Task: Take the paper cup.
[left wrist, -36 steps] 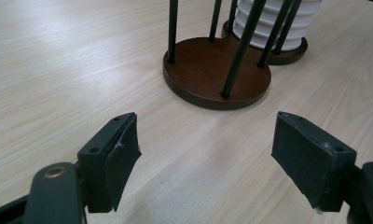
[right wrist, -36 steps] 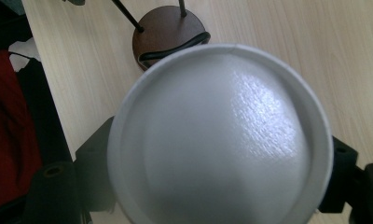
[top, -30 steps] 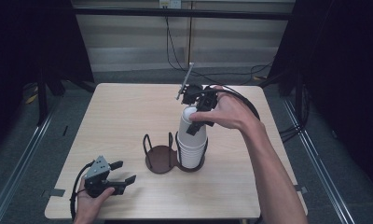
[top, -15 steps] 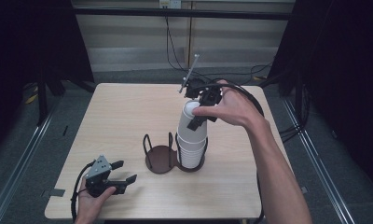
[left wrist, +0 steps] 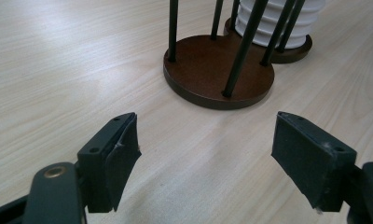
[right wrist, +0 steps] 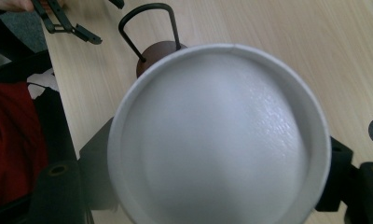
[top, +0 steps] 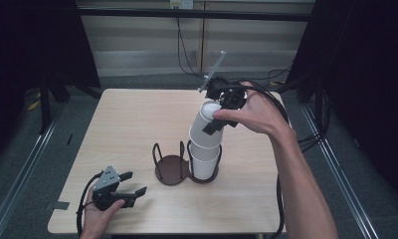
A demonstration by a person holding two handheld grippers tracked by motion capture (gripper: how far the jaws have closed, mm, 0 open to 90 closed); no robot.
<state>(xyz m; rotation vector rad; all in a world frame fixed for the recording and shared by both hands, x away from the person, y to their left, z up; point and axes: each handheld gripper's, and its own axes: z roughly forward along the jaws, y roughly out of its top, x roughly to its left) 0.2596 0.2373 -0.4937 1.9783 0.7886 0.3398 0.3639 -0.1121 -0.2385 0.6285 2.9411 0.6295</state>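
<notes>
Raised: right gripper (top: 222, 117) clamping white cup (top: 205, 127), tilted above stack (top: 205, 162) | left gripper (top: 130, 184) wide, empty | no writing

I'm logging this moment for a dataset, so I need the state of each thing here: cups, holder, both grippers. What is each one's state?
Top cup: upside down, tilted, clamped between the right gripper's jaws, partly lifted off the stack.
Cup stack: upside down, standing in the holder's right bay.
Holder: upright; left bay empty.
Right gripper: shut on the top cup.
Left gripper: open, low over the table, holding nothing.

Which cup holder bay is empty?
The left bay, on the left gripper's side: bare brown base inside its wire loops. The right bay holds the stack of white cups.
</notes>
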